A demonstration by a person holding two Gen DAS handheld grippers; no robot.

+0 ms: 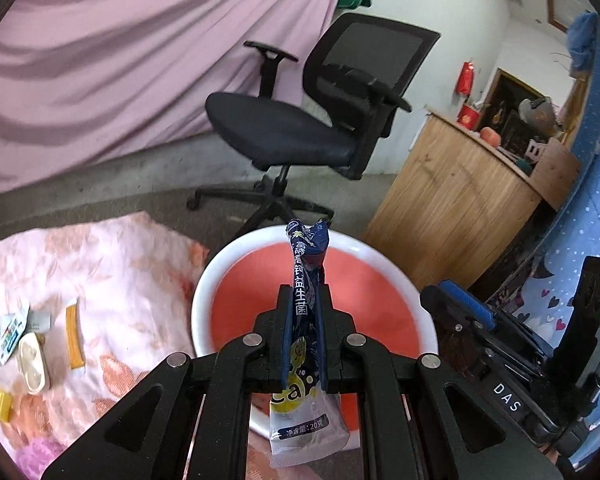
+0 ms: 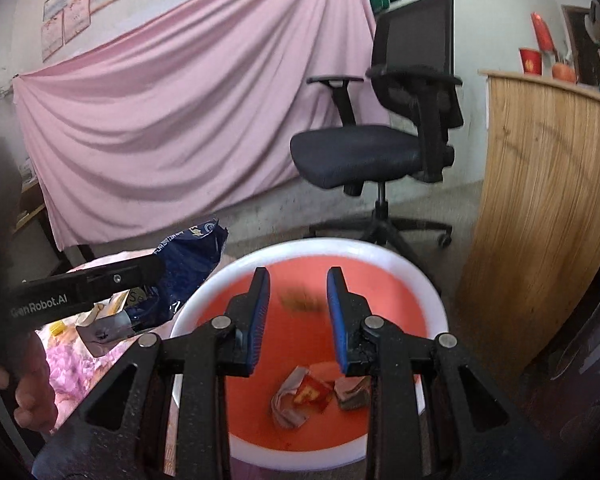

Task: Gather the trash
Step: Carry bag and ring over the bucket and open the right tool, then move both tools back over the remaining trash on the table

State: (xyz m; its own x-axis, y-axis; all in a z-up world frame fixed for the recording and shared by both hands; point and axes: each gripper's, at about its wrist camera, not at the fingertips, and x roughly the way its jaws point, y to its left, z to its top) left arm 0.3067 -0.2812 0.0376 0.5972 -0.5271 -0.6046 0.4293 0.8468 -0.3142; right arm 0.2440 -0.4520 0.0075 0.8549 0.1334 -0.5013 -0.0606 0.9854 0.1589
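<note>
My left gripper is shut on a dark blue snack wrapper and holds it over the near rim of a red basin with a white rim. In the right wrist view the same wrapper hangs from the left gripper just left of the basin. My right gripper is open and empty above the basin. A blurred brown scrap shows between its fingers, in mid-air over the basin. Crumpled wrappers lie on the basin floor.
Several small pieces of trash and an orange strip lie on the floral cloth left of the basin. A black office chair stands behind it. A wooden cabinet stands to the right.
</note>
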